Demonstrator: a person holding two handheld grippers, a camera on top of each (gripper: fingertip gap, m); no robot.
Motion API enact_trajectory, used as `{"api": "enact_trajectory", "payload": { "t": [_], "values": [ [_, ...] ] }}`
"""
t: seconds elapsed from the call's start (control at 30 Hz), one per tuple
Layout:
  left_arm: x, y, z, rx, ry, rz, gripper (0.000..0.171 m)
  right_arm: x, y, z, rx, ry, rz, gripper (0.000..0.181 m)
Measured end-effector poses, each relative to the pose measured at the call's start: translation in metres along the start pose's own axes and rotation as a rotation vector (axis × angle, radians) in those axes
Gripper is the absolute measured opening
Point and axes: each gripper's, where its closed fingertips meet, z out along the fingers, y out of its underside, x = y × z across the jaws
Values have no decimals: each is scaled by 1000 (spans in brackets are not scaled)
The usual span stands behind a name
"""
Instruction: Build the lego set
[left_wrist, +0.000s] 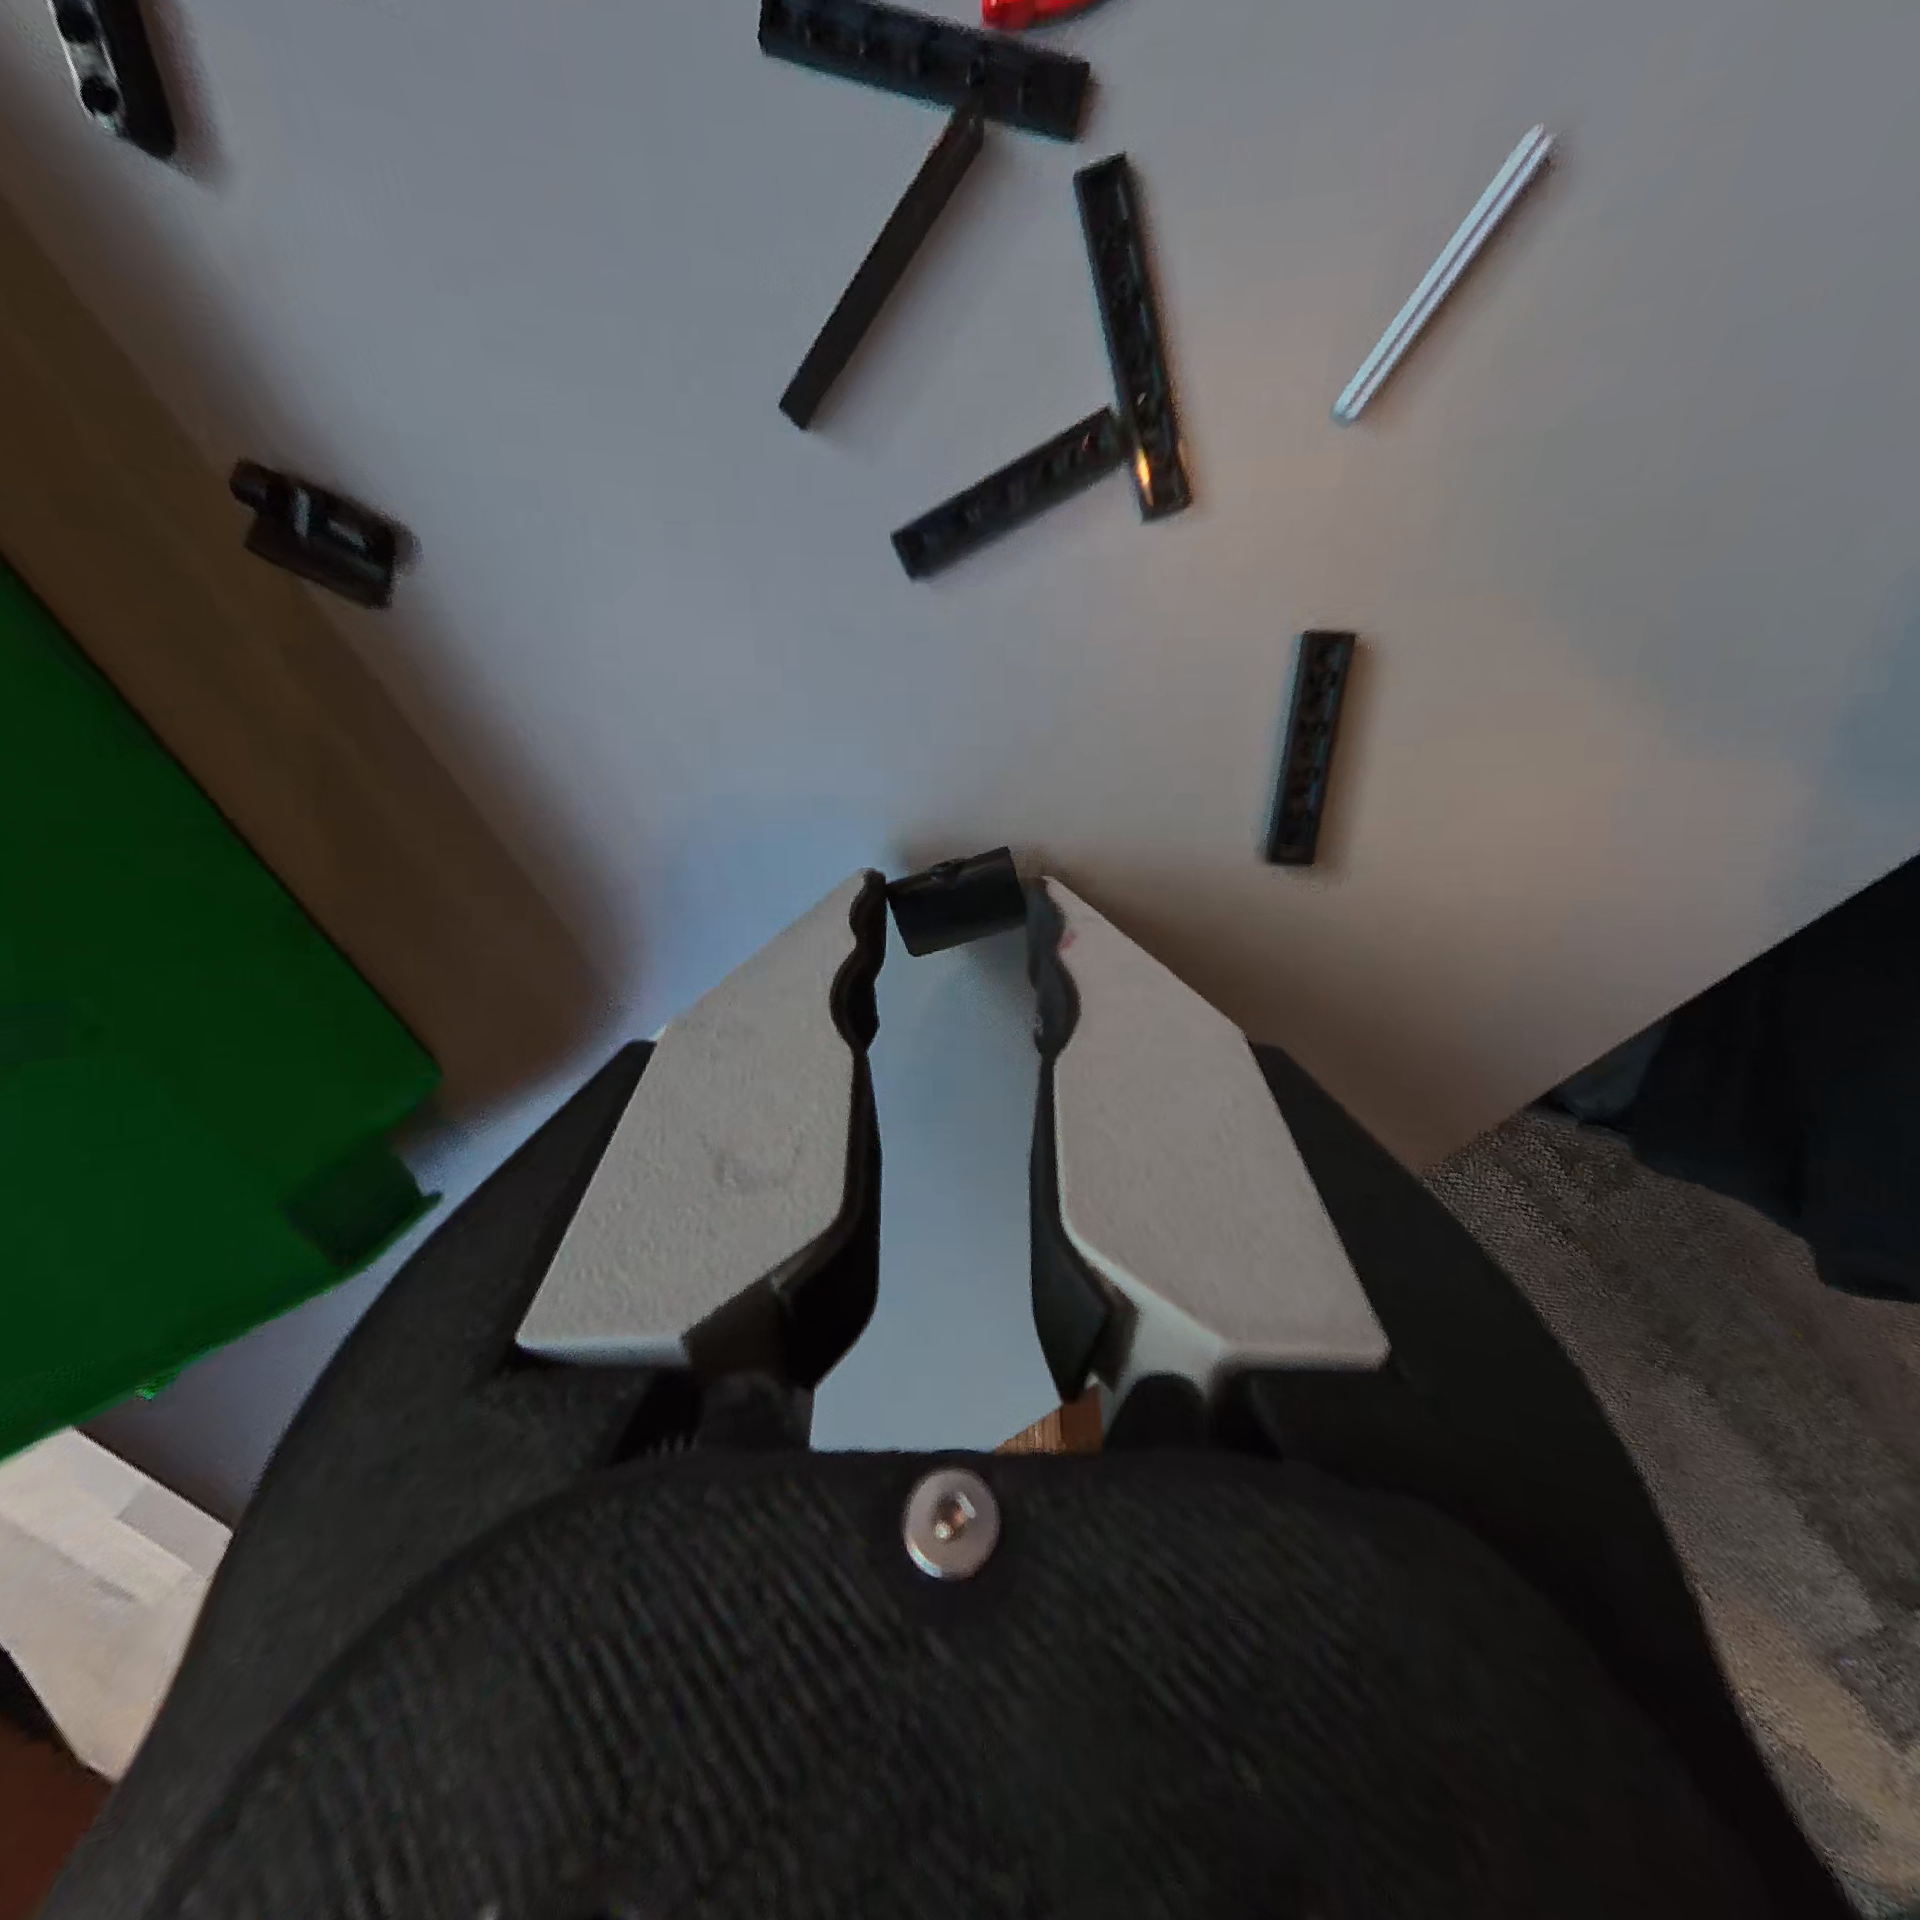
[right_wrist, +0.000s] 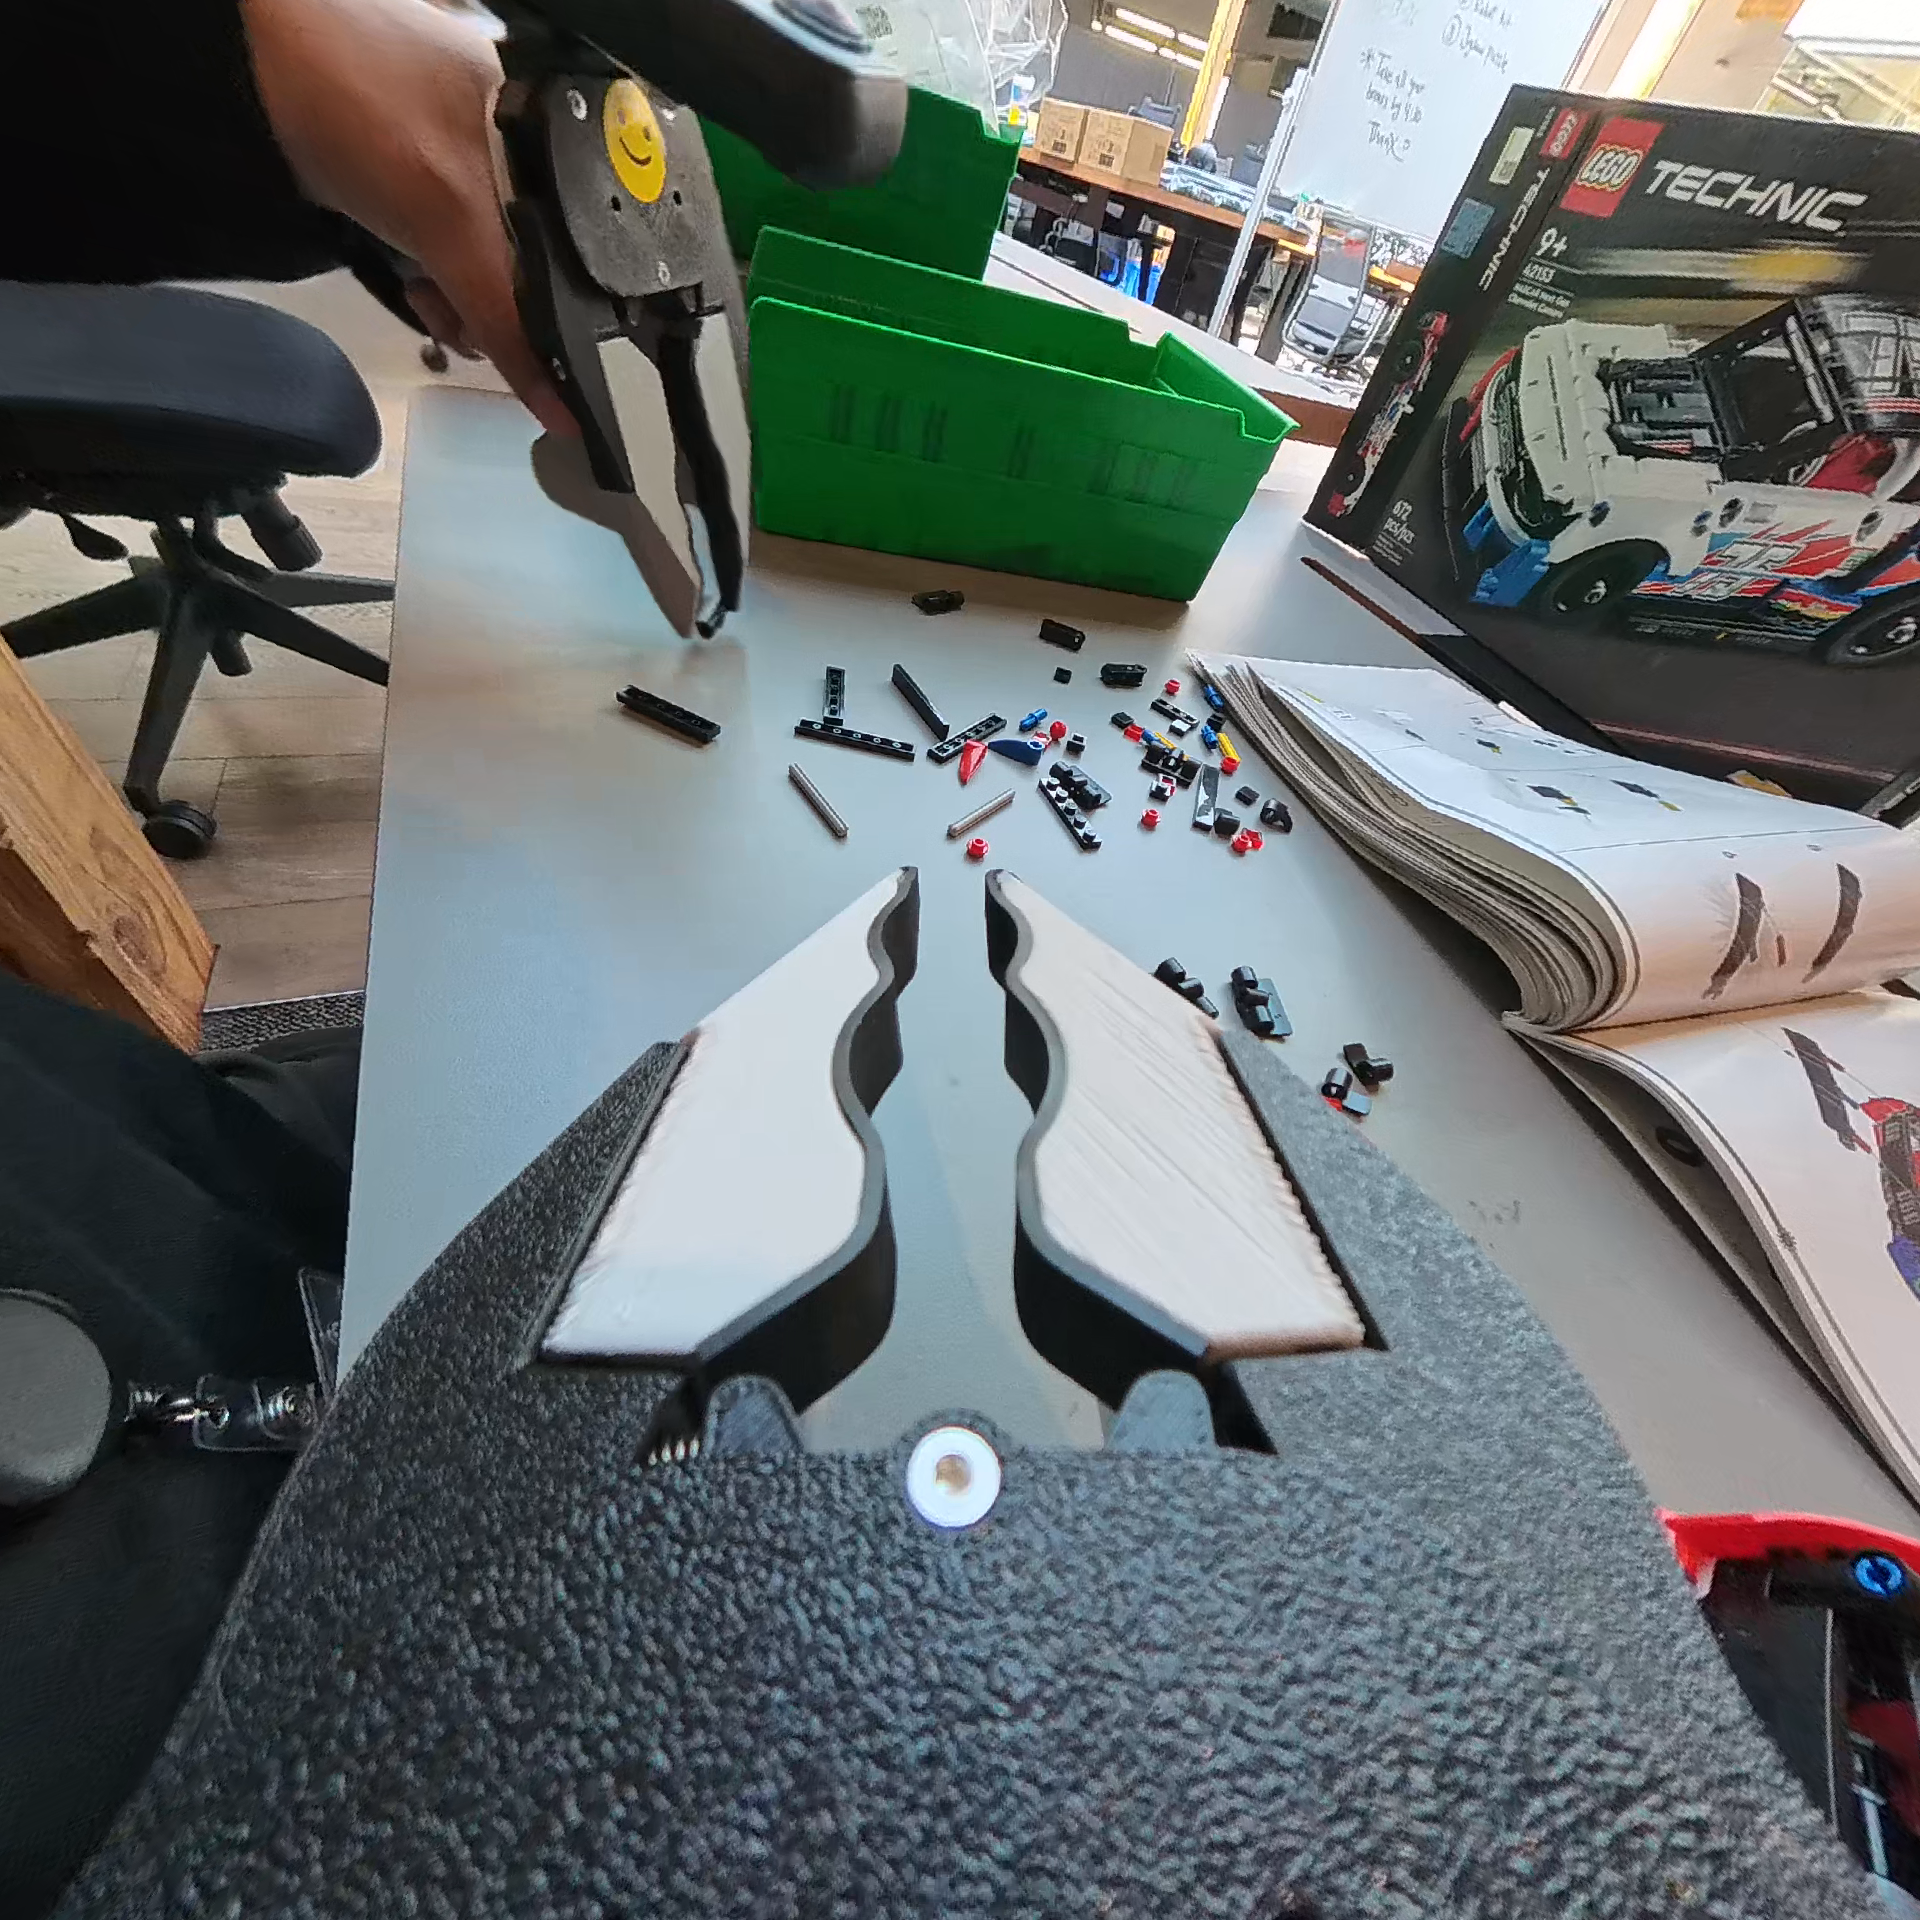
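My left gripper (left_wrist: 956, 896) is shut on a small black Lego piece (left_wrist: 954, 904), held at its fingertips just above the grey table (left_wrist: 582, 343). In the right wrist view the left gripper (right_wrist: 712, 615) points down at the table's far left, held by a hand (right_wrist: 416, 197). My right gripper (right_wrist: 951, 883) is open and empty, low over the table's near side. Several black beams (left_wrist: 1132, 332) and a grey axle (left_wrist: 1444, 275) lie ahead of the left gripper. Loose small pieces (right_wrist: 1049, 753) lie scattered mid-table.
Green bins (right_wrist: 997, 447) stand at the back, one at the left of the left wrist view (left_wrist: 156, 987). The set's box (right_wrist: 1662, 395) and an open instruction booklet (right_wrist: 1558, 883) lie right. A red and black partly built model (right_wrist: 1808, 1662) sits near right. An office chair (right_wrist: 177, 416) stands left.
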Motion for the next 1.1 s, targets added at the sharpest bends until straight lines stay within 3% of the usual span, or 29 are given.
{"api": "enact_trajectory", "payload": {
  "t": [0.1, 0.23, 0.37, 0.47, 0.6, 0.87, 0.97, 1.1],
  "values": [
    [2, -36, -8, 44, -5, 71, 25, -1, 0, 0, 3, -1, -7, 12],
    [27, -114, -11, 153, 41, 225, 25, -2, 0, 0, 2, -1, -17, 13],
    [64, -185, 4, 202, 91, 397, 25, -3, -1, -1, 6, 0, -23, 13],
    [76, -220, 22, 189, 106, 478, 25, -3, -2, -2, 13, 0, -23, 12],
    [83, -242, 37, 143, 151, 487, 25, -4, -2, -4, 20, -2, -21, 12],
    [83, -244, 40, 153, 199, 439, 31, -3, -3, -5, 27, -10, -6, 12],
    [68, -250, 26, 235, 169, 394, 32, -2, -3, -5, 26, -10, 2, 13],
    [44, -271, -3, 462, 157, 264, 35, -1, -1, -3, 11, -12, 7, 13]
  ]
}}
